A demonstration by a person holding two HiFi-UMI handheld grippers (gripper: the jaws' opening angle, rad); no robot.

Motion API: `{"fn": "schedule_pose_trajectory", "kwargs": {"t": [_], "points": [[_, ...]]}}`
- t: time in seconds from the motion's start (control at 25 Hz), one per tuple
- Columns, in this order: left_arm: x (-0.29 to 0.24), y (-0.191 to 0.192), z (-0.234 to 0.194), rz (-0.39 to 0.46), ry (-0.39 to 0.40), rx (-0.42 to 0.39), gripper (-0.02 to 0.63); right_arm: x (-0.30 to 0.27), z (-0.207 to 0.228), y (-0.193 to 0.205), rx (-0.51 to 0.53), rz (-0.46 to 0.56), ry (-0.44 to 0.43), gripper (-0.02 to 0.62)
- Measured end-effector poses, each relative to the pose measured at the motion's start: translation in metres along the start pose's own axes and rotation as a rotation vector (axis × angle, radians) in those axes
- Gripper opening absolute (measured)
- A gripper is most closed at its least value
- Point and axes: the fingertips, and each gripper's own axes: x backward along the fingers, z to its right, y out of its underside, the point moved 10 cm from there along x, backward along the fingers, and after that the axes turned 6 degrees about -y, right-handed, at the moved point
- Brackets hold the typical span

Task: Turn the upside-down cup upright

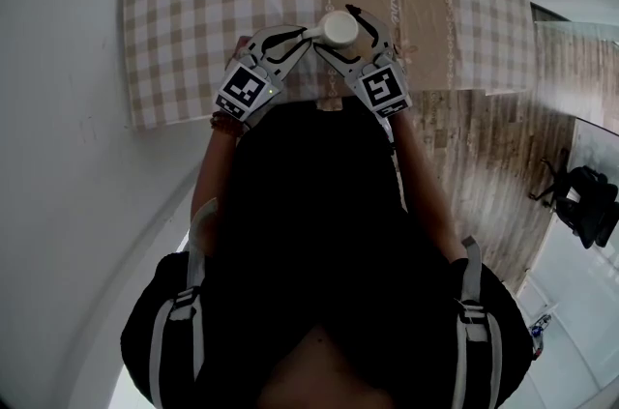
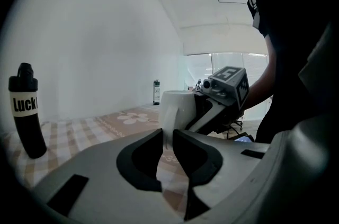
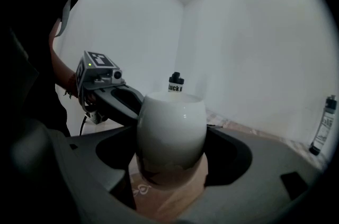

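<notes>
White walls (image 2: 106, 48), wood-look floor (image 1: 484, 165) (perhaps laminate)

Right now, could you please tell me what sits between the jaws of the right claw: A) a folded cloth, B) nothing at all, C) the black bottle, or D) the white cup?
D: in the right gripper view the white cup fills the gap of the right claw, with the pads against its rounded sides, while the black bottle stands well behind it.
</notes>
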Motion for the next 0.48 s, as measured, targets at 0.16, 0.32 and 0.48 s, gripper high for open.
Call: {"fn": "schedule_pose_trajectory", "kwargs": {"t": [0.16,0.32,0.48], "points": [[-0.003,0.005,-0.003,-0.032,-0.016,0.002,0.061,-0.007,0.002,0.003,-0.012,-0.03,-0.007,0.394],[-0.006,0.014,-0.003,-0.072,-0.027,0.008,0.06,-0.014,0.003,0.011,-0.038,-0.062,-0.033,0.394],[-0.008,0.023,-0.001,-0.114,-0.028,0.004,0.062,-0.021,0.003,0.021,-0.043,-0.1,-0.062,0.394]]}}
